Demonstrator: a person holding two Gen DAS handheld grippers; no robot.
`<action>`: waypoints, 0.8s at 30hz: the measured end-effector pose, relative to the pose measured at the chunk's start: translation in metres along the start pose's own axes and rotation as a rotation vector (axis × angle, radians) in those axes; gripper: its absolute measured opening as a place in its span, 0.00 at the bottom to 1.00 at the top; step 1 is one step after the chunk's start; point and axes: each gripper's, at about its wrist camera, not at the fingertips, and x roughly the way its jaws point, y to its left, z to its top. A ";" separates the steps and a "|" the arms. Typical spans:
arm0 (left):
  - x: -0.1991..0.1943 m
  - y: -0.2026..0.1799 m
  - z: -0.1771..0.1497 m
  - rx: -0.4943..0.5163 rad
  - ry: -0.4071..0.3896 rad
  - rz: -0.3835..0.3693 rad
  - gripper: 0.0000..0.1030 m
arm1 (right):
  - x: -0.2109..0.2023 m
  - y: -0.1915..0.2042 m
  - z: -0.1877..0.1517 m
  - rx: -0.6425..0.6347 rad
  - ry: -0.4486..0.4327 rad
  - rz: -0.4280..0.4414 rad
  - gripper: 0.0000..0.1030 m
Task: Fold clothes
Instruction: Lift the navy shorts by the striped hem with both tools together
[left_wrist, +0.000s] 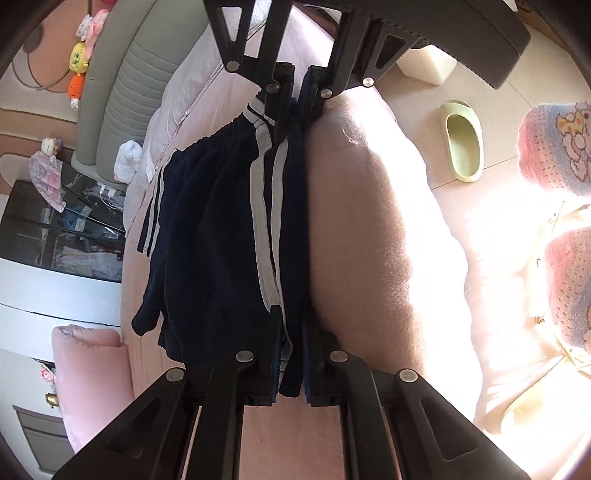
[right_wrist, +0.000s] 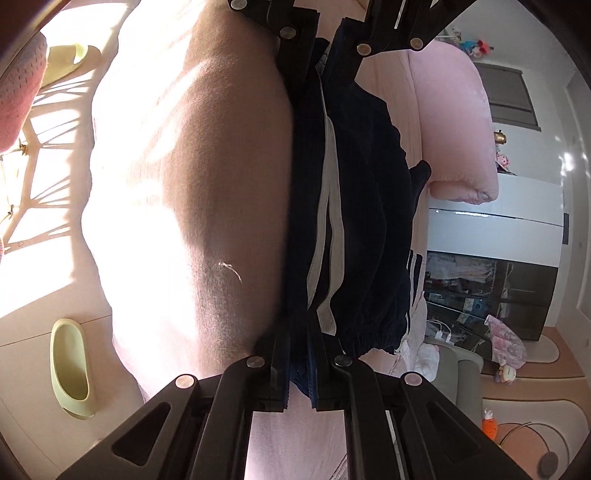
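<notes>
Left gripper (left_wrist: 293, 325) and right gripper (right_wrist: 297, 332), angled downward, each clamped on navy shorts (left_wrist: 221, 229).

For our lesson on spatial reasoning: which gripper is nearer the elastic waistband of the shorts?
Right. The right gripper grips the shorts right beside the waistband; the left gripper grips the opposite, leg-hem end.

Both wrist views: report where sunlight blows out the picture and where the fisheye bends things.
Left wrist view: glare whitens the bed cover at right, while the navy shorts stay dark but legible; the cabinet curves at the rim. Right wrist view: sun and lattice shadows wash out the floor at left; edges bow.
</notes>
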 end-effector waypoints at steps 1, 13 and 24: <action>0.000 0.010 0.001 -0.055 0.001 -0.056 0.06 | 0.000 -0.001 -0.001 0.000 -0.009 0.005 0.09; 0.008 0.066 0.007 -0.446 -0.007 -0.333 0.08 | 0.000 -0.046 -0.002 0.167 0.015 0.204 0.11; -0.003 0.071 0.018 -0.502 -0.072 -0.364 0.09 | -0.021 -0.046 0.039 0.187 -0.107 0.193 0.36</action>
